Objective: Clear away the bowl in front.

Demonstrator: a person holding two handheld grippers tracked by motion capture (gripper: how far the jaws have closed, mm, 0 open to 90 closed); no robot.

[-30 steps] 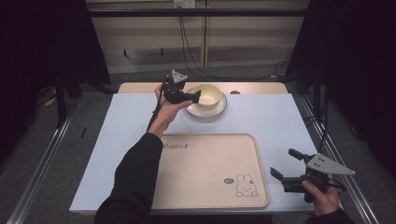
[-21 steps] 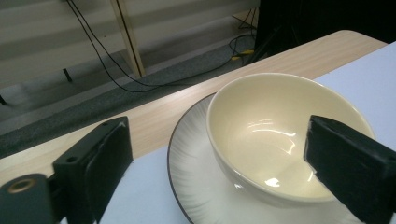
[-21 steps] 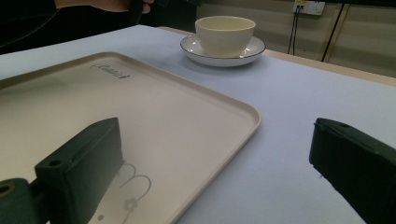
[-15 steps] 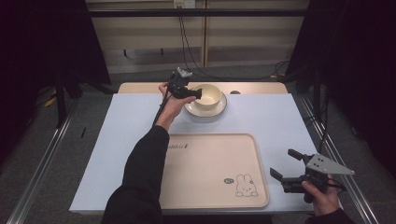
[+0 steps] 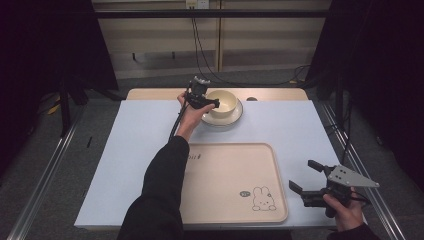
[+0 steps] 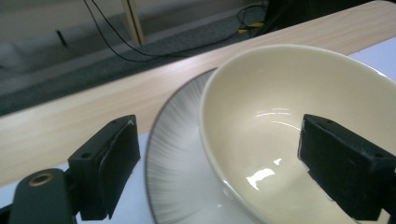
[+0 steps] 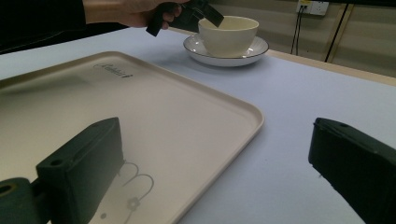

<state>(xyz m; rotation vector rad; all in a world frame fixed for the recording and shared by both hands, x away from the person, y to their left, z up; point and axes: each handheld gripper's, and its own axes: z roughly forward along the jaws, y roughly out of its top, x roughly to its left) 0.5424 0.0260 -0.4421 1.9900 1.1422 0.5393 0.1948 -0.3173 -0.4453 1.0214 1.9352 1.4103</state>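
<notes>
A cream bowl (image 5: 223, 101) stands on a grey-rimmed white plate (image 5: 236, 118) at the far middle of the table. My left gripper (image 5: 212, 104) is at the bowl's left side, with one jaw inside the bowl and the other outside over the plate. In the left gripper view the bowl (image 6: 289, 93) has its near wall between the jaws of my left gripper (image 6: 229, 172), above the plate (image 6: 177, 154). The jaws have just been closing; the pads stand clear of the wall. My right gripper (image 5: 301, 175) hovers open beside the tray's right edge, holding nothing.
A beige tray (image 5: 225, 170) with a rabbit drawing lies empty at the near middle on a pale blue mat (image 5: 135, 135). The right gripper view looks across the tray (image 7: 140, 107) to the bowl (image 7: 229, 35). A wooden strip (image 5: 270, 93) runs along the far edge.
My left hand has moved right and down, bringing its gripper from beside the bowl to over the bowl's rim. The right gripper has not moved.
</notes>
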